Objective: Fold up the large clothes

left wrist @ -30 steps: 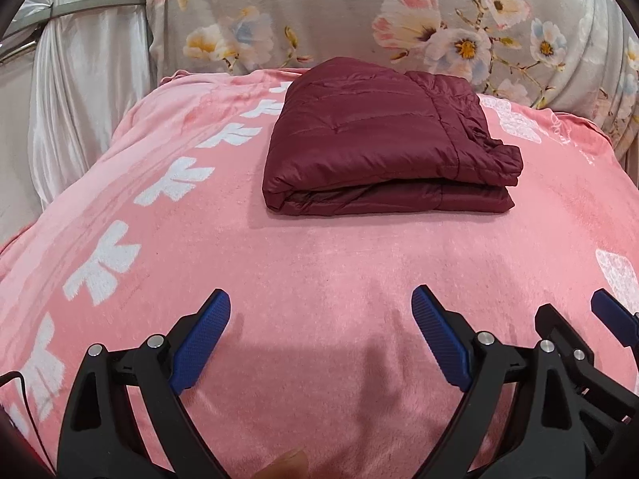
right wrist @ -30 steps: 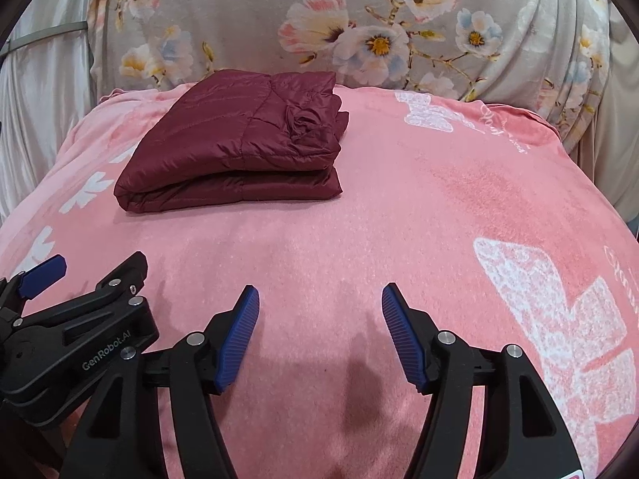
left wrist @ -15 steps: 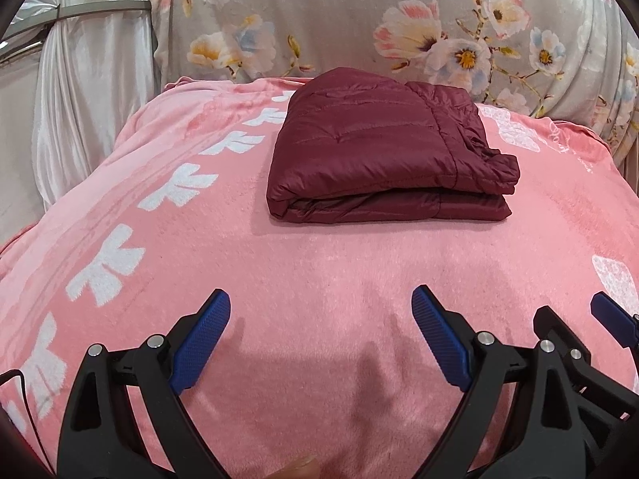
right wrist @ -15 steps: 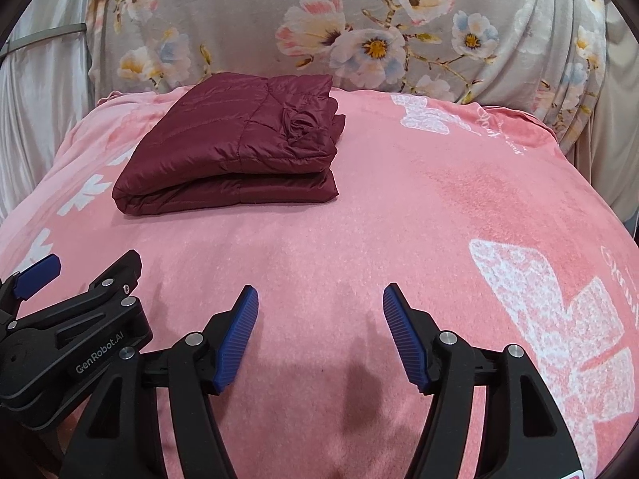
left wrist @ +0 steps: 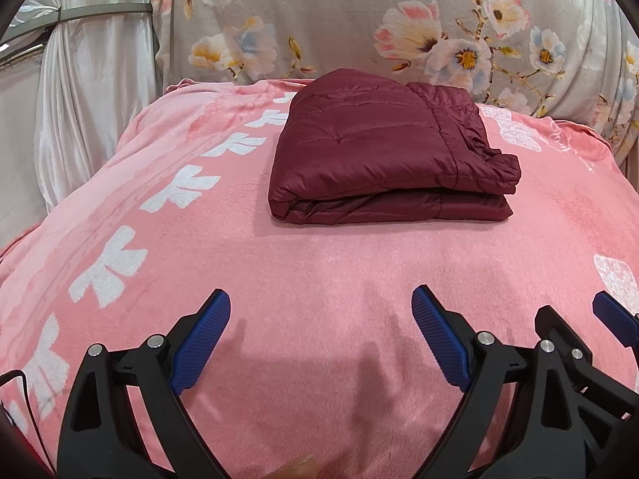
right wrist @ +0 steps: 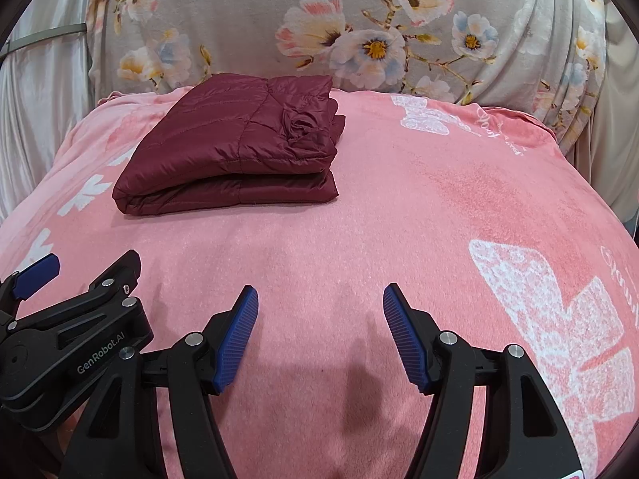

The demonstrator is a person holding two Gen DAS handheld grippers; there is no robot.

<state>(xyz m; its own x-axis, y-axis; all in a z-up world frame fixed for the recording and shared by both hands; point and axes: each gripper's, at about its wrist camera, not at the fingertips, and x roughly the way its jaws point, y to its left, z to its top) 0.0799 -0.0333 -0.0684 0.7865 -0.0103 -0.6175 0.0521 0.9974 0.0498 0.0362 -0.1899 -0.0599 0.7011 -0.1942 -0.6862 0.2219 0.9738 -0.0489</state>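
Both grippers' fingers gape empty, well short of the folded jacket.

1. In my left wrist view, the folded maroon jacket sits a little lower in the picture than it did a second ago. That small shift came in the first half of the second.
2. With it, a slightly taller strip of the floral cloth shows above the jacket in that view.
3. At the bottom edge of the left wrist view, my fingertip now pokes up a touch further right than a second ago. Half a second ago it was nearly hidden.
4. In my right wrist view, the jacket has dropped only a hair.
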